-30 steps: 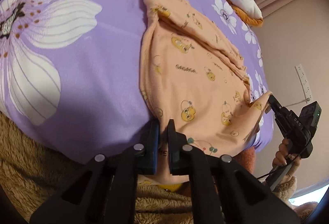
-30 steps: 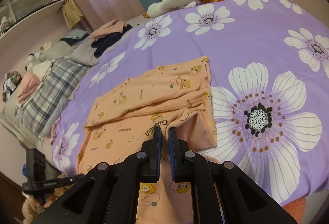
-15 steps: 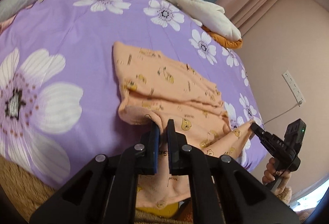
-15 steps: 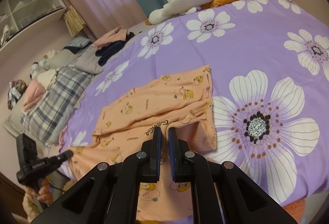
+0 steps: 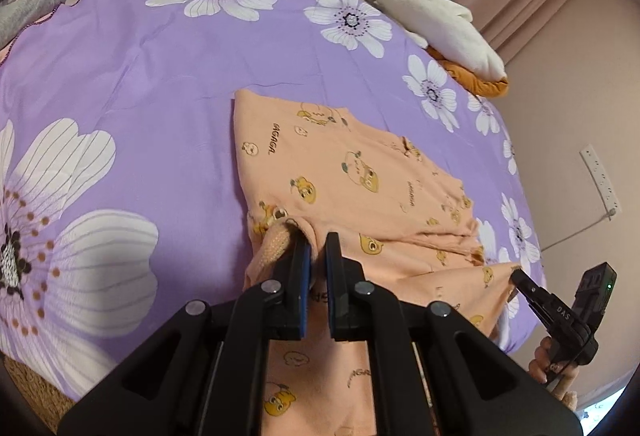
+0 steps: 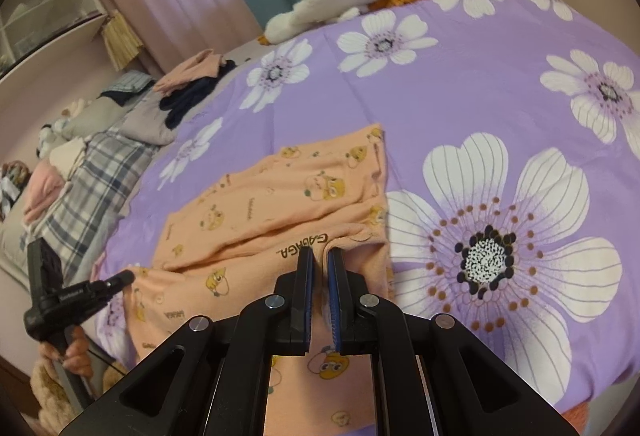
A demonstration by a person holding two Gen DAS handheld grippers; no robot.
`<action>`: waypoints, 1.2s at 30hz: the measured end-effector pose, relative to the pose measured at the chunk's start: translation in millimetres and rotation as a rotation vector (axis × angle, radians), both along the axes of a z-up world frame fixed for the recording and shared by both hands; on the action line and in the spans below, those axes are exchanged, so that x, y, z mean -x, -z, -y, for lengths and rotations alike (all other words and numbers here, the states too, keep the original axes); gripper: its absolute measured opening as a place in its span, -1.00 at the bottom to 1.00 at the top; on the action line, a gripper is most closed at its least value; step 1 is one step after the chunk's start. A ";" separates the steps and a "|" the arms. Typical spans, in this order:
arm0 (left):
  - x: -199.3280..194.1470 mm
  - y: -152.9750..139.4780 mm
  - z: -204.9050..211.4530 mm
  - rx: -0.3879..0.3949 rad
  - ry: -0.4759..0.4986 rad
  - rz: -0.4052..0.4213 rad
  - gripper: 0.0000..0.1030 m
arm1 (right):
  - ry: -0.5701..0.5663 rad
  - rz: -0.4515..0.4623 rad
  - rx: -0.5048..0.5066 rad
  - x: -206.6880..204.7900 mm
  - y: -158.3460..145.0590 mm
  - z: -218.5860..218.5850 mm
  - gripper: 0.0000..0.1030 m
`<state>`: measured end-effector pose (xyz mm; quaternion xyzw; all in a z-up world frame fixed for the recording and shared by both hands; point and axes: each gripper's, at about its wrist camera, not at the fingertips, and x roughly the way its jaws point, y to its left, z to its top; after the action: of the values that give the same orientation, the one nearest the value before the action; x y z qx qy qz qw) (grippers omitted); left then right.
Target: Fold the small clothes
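A small peach garment (image 5: 352, 176) printed with yellow cartoon figures lies on the purple flowered bed cover (image 5: 140, 76). My left gripper (image 5: 318, 242) is shut on its near edge and holds that edge lifted over the cloth beyond. My right gripper (image 6: 321, 256) is shut on the other near corner of the same garment (image 6: 280, 204). In the left wrist view the right gripper (image 5: 520, 278) shows at the lower right, pinching the cloth. In the right wrist view the left gripper (image 6: 128, 276) shows at the lower left, a hand under it. The garment's lower part hangs off the bed edge.
A white and orange plush toy (image 5: 432, 20) lies at the bed's far edge. Folded clothes (image 6: 192, 84) and a plaid blanket (image 6: 92, 192) lie at the bed's head. A wall socket strip (image 5: 602, 176) with a cord sits on the pink wall.
My left gripper has risen and carried the garment's edge forward over the cloth, so a fold forms. The right gripper has stayed nearly in place, still pinching its corner.
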<state>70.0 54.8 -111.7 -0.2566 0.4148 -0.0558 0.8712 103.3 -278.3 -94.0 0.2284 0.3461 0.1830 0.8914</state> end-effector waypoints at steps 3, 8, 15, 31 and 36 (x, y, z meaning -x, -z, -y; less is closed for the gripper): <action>-12.6 10.1 2.6 -0.030 -0.001 -0.036 -0.88 | 0.007 -0.027 0.031 -8.4 7.0 -3.2 -0.83; -27.5 28.8 6.0 -0.075 -0.012 -0.097 -0.87 | 0.006 -0.096 0.087 -25.5 21.0 -11.3 -0.83; -35.5 43.0 4.2 -0.062 -0.005 -0.145 -0.82 | 0.007 -0.180 0.158 -42.7 33.2 -23.0 -0.83; -35.8 46.7 1.0 0.005 -0.019 -0.175 -0.81 | 0.014 -0.258 0.210 -51.6 33.5 -31.6 -0.83; -32.0 41.0 0.5 0.028 -0.020 -0.178 -0.74 | 0.030 -0.254 0.155 -48.8 30.1 -24.7 -0.82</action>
<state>102.0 54.3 -152.7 -0.2766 0.4871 -0.0297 0.8278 152.1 -253.6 -124.1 0.1853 0.4658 0.1121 0.8580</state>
